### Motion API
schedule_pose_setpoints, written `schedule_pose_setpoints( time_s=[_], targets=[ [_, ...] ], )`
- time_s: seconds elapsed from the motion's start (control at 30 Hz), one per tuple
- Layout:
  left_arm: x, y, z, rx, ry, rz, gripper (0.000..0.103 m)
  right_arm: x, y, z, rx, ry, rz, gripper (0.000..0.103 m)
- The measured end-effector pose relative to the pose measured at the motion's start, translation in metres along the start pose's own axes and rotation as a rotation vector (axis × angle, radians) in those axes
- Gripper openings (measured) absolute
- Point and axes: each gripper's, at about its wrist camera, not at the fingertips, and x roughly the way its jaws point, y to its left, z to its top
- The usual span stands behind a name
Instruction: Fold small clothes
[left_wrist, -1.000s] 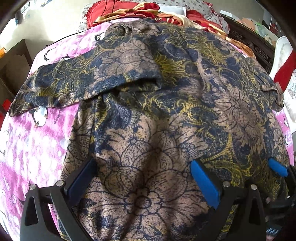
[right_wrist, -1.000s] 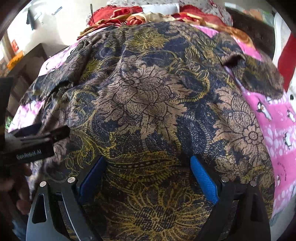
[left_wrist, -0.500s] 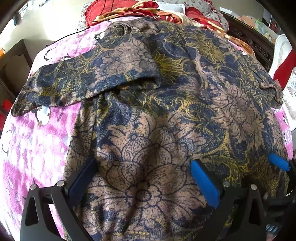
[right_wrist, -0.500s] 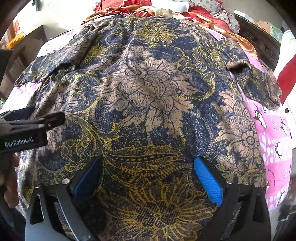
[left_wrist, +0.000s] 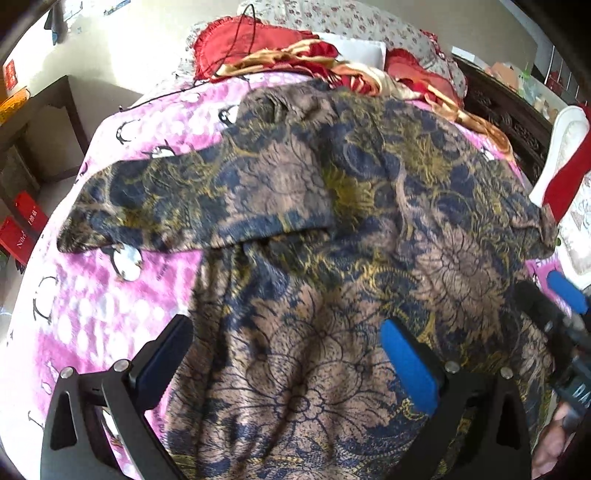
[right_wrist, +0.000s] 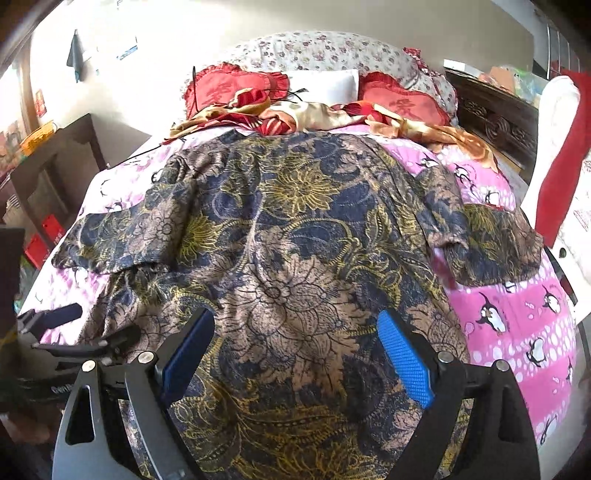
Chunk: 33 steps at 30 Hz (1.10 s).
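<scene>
A short-sleeved top (left_wrist: 332, 229) in navy, tan and gold flower print lies spread flat on a pink penguin blanket (left_wrist: 92, 302). It also fills the right wrist view (right_wrist: 295, 240). Its left sleeve (left_wrist: 155, 199) sticks out to the left, its right sleeve (right_wrist: 491, 243) to the right. My left gripper (left_wrist: 288, 354) is open and empty above the top's lower left part. My right gripper (right_wrist: 295, 350) is open and empty above its lower middle. Each gripper shows at the edge of the other's view.
Red cushions (right_wrist: 236, 88), a white pillow (right_wrist: 325, 83) and a crumpled red and gold cloth (right_wrist: 314, 114) lie at the bed's head. A dark wooden table (right_wrist: 62, 155) stands left of the bed. A white chair with a red cloth (right_wrist: 557, 147) stands at the right.
Both grippers have pulled back and up from the top, so more of the bed and the far pillows show. Both stay open. The top lies as before.
</scene>
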Motion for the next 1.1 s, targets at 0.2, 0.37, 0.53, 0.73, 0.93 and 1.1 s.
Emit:
schedule_pose_setpoints(
  time_s=[0.2,0.37,0.53,0.73,0.93,1.1],
  targets=[
    [-0.003,0.003,0.01,-0.011,-0.01,0.026,0.103,0.005,0.0,-0.009,0.006,0.016,0.003,0.095],
    [-0.002,0.004,0.014,-0.011,-0.012,0.034,0.103,0.008,0.001,-0.013,0.001,0.019,0.0,0.095],
    [0.0,0.005,0.015,-0.003,-0.014,0.037,0.103,0.011,0.001,-0.014,-0.011,0.016,-0.012,0.095],
    [0.0,0.008,0.014,0.011,-0.031,0.022,0.103,0.023,0.0,-0.018,-0.05,-0.016,-0.017,0.095],
    [-0.003,0.016,0.014,0.021,-0.062,-0.003,0.103,0.027,-0.002,-0.019,-0.065,-0.035,-0.023,0.095],
    [-0.002,0.045,0.018,0.01,-0.071,0.01,0.103,0.047,-0.004,-0.025,-0.147,-0.048,-0.076,0.095]
  ],
)
